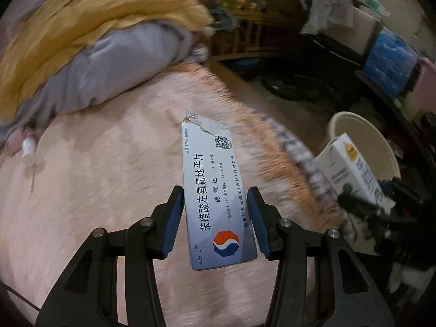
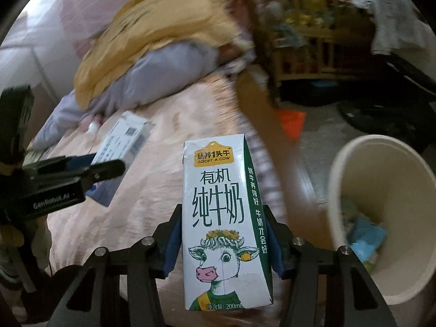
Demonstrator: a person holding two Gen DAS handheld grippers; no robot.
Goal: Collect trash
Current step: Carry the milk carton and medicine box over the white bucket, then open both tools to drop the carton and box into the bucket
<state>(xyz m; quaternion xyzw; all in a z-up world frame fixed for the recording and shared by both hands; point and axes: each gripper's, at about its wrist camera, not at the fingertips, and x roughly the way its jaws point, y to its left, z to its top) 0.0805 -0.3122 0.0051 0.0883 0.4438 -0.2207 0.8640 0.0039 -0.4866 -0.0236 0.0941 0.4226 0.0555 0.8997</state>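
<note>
My left gripper (image 1: 216, 212) is shut on a torn blue-and-white medicine box (image 1: 212, 190) and holds it above the pink bed cover (image 1: 109, 190). My right gripper (image 2: 222, 234) is shut on a white milk carton (image 2: 220, 218) with a cow picture, held near the bed's edge. The carton also shows in the left wrist view (image 1: 354, 169), and the medicine box in the right wrist view (image 2: 122, 150). A cream trash bin (image 2: 381, 218) with some trash inside stands on the floor to the right; it also shows in the left wrist view (image 1: 362, 141).
A small white bottle (image 1: 28, 151) lies on the bed at the left. Yellow and grey bedding (image 1: 95, 49) is piled at the back. A wooden rack (image 2: 313, 41) and dark clutter stand beyond the bed. An orange object (image 2: 293, 121) lies on the floor.
</note>
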